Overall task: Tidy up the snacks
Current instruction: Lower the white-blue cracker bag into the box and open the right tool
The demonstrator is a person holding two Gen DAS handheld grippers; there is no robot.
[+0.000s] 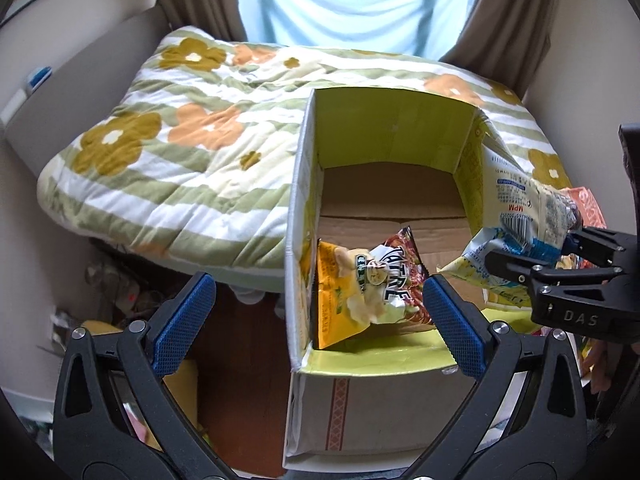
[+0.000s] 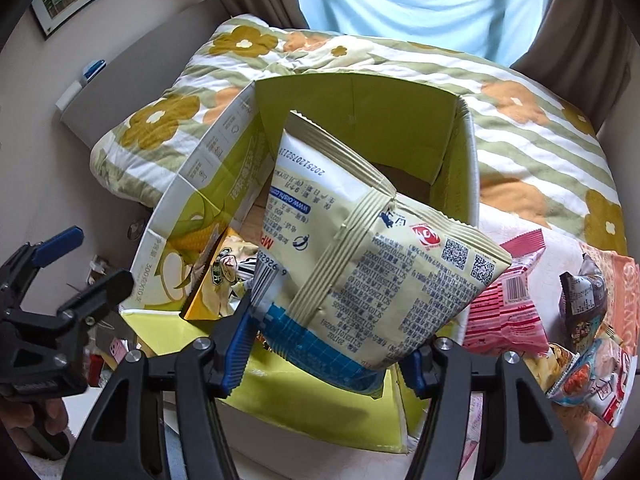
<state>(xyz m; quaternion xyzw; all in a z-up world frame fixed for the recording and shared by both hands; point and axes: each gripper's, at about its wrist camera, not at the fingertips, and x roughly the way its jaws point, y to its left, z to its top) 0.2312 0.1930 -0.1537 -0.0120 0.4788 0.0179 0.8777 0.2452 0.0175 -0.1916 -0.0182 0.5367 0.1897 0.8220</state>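
An open cardboard box [image 1: 384, 128] with green inner flaps stands against the bed; it also shows in the right wrist view [image 2: 360, 104]. Inside lie a yellow snack bag [image 1: 332, 304] and a red-brown bag [image 1: 404, 264]. My left gripper [image 1: 316, 320] is open and empty, over the box's near left corner. My right gripper [image 2: 328, 356] is shut on a cream and blue snack bag [image 2: 372, 248] and holds it above the box's right side. The same bag [image 1: 516, 216] and right gripper [image 1: 532, 256] show at the right of the left wrist view.
A flowered quilt [image 1: 180, 144] covers the bed behind the box. Several more snack packs, one pink [image 2: 504, 304] and one dark [image 2: 584, 300], lie on a surface right of the box. Clutter sits on the floor at the left [image 1: 116, 288]. Curtains and a window are behind.
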